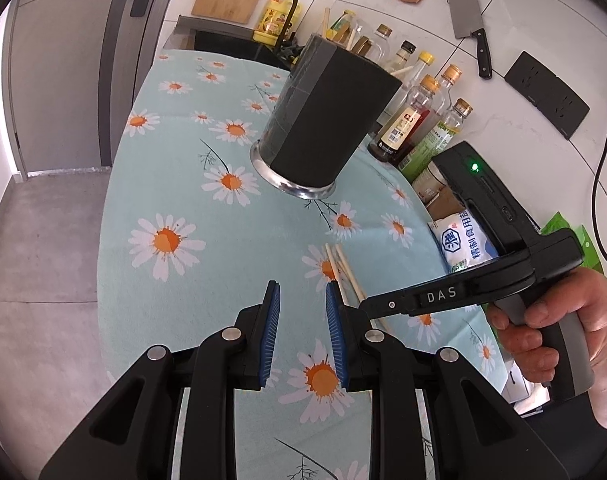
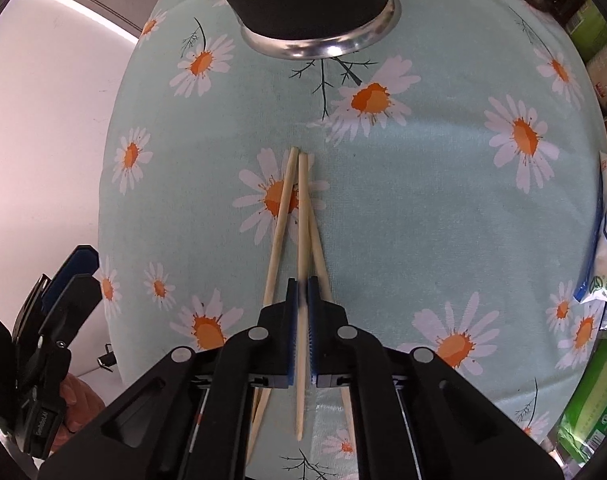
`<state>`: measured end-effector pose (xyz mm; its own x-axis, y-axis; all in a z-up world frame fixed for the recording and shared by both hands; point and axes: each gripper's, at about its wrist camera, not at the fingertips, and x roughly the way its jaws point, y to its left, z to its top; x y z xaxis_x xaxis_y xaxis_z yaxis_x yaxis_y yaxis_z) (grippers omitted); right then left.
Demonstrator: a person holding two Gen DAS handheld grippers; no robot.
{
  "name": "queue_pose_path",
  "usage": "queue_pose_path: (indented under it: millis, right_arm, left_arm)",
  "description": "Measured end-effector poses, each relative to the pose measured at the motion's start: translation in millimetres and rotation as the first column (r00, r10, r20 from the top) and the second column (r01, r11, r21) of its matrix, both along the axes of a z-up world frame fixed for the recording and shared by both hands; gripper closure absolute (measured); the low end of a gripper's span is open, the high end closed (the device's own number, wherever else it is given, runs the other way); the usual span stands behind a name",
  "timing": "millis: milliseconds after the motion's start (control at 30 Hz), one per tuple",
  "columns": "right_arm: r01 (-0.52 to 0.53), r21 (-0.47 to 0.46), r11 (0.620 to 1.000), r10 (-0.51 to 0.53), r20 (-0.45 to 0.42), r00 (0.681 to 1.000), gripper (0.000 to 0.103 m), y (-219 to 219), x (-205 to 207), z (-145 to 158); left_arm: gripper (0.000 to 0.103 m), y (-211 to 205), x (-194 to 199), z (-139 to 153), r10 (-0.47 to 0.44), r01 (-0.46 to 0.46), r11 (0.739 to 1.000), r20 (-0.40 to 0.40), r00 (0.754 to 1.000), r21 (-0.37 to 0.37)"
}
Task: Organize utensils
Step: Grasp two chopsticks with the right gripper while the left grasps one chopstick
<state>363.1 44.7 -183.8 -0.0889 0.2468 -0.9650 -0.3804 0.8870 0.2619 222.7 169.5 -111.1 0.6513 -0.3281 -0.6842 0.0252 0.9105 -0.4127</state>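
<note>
The right tongs (image 2: 302, 292) are clamped on one chopstick (image 2: 302, 216) lying on the daisy-print tabletop (image 2: 443, 200) near the black holder (image 2: 315, 4). The left tongs (image 1: 303, 300) stand partly open, empty.

Both views are bright and evenly lit by soft daylight. A glowing white strip runs down the far left by the door (image 1: 119, 60). Shadows on the cloth (image 2: 423, 200) are faint and soft-edged. Glare shows on the holder's steel rim (image 2: 323, 46). Fisheye distortion bows the bench edges, and black vignette fills the corners. Focus is sharp, with slight blur between the right tool's (image 2: 302, 292) pads
</note>
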Motion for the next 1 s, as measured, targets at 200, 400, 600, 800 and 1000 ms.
queue_pose_path:
  millis: [200,400,600,800,1000]
  right_arm:
    - [0.016,0.046,0.999,-0.016,-0.012,1.000,0.098,-7,2,4]
    - [0.015,0.125,0.992,-0.014,-0.011,1.000,0.098,-23,6,25]
    - [0.020,0.211,0.977,-0.021,0.003,1.000,0.098,-53,15,43]
    - [0.021,0.267,0.963,-0.027,0.019,0.999,0.098,-80,7,56]
    - [0.048,0.363,0.930,-0.048,-0.009,0.999,0.098,-107,9,56]
  left_arm:
    - [0.080,-7,4,-2,-0.007,0.007,1.000,-0.024,1.000,0.013]
    - [0.080,-16,12,-2,-0.009,0.010,0.999,-0.056,0.998,0.030]
    - [0.080,-36,25,-9,-0.051,0.059,0.996,-0.136,0.989,0.060]
    - [0.080,-61,40,-18,-0.075,0.100,0.989,-0.219,0.973,0.105]
    - [0.080,-81,59,-28,-0.074,0.136,0.976,-0.331,0.941,0.168]
